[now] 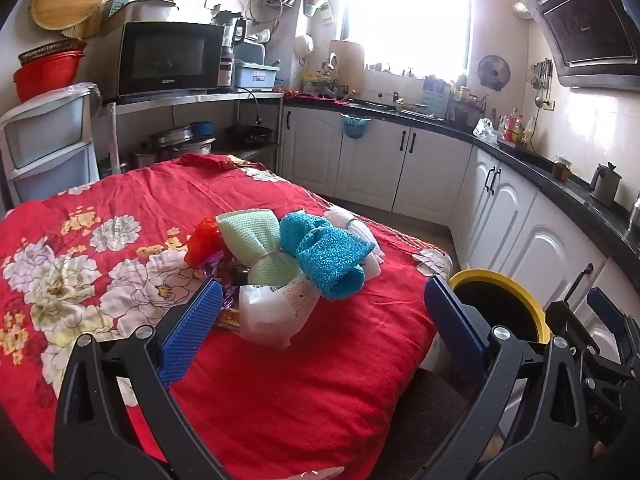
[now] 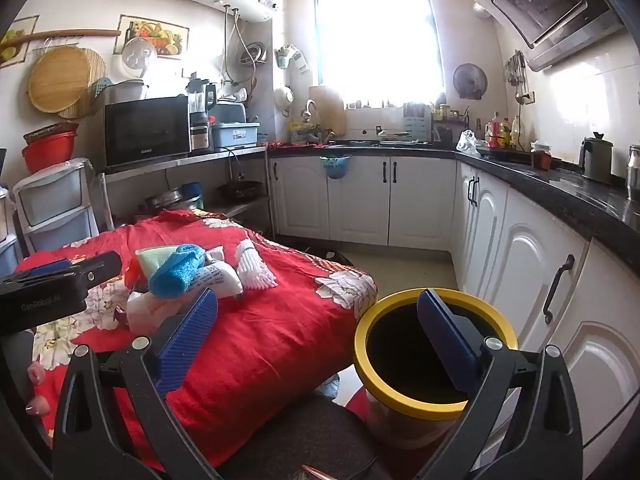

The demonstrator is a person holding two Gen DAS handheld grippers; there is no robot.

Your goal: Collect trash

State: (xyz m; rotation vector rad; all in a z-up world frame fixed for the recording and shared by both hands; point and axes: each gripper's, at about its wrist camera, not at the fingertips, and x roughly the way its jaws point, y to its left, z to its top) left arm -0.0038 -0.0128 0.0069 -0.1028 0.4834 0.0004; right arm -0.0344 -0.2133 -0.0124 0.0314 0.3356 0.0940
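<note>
A pile lies on the red floral cloth point(image 1: 280, 380) that covers the table: a green cloth bundle point(image 1: 260, 240), a blue towel point(image 1: 328, 256), a white plastic bag point(image 1: 272, 312), a red wrapper point(image 1: 204, 240) and shiny purple wrappers point(image 1: 226, 296). My left gripper point(image 1: 323, 286) is open just in front of the pile and holds nothing. A yellow-rimmed bin point(image 2: 360, 344) stands on the floor off the table's right corner. My right gripper point(image 2: 317, 298) is open and empty, its right finger over the bin's mouth. The right wrist view also shows the blue towel point(image 2: 176, 274) and the left gripper point(image 2: 60, 280).
White cabinets point(image 2: 520, 264) under a dark counter point(image 2: 560, 192) run along the right and back walls. A microwave point(image 1: 168, 60) sits on a metal shelf at the back left, beside plastic drawers point(image 1: 48, 144). A strip of floor point(image 2: 400, 268) lies between table and cabinets.
</note>
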